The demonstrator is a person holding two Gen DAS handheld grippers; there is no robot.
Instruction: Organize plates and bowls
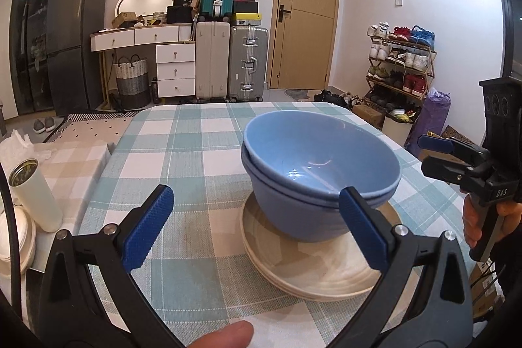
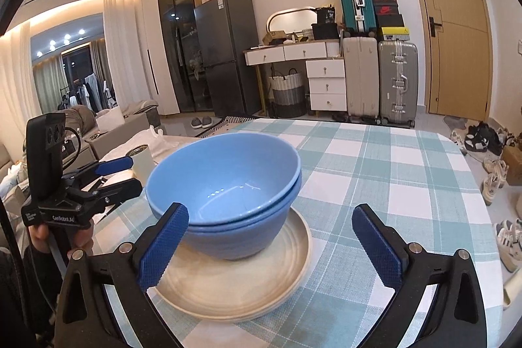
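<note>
- The counter (image 1: 182, 152), under a teal, white and beige checked cloth, carries the whole stack near its middle.
- Two cream plates (image 1: 313, 273) lie one on the other, flat on the cloth.
- Two blue bowls (image 1: 323, 158), nested and upright, sit on the top plate; the inner one is slightly askew, so the rim of the outer one shows below it.
- The left hand-held gripper (image 1: 257, 227) has its jaws wide apart with nothing between the blue pads; its right pad overlaps the near wall of the bowls in the left wrist view, but whether they touch cannot be told.
- The right hand-held gripper (image 2: 274, 247) is likewise spread wide and empty; its left pad stands in front of the bowls, the right one over bare cloth.
- A white cylinder-shaped cup (image 1: 36, 194) stands upright at the counter's left edge, well apart from the stack.
- A fingertip (image 1: 228, 335) shows at the bottom of the left wrist view.
</note>
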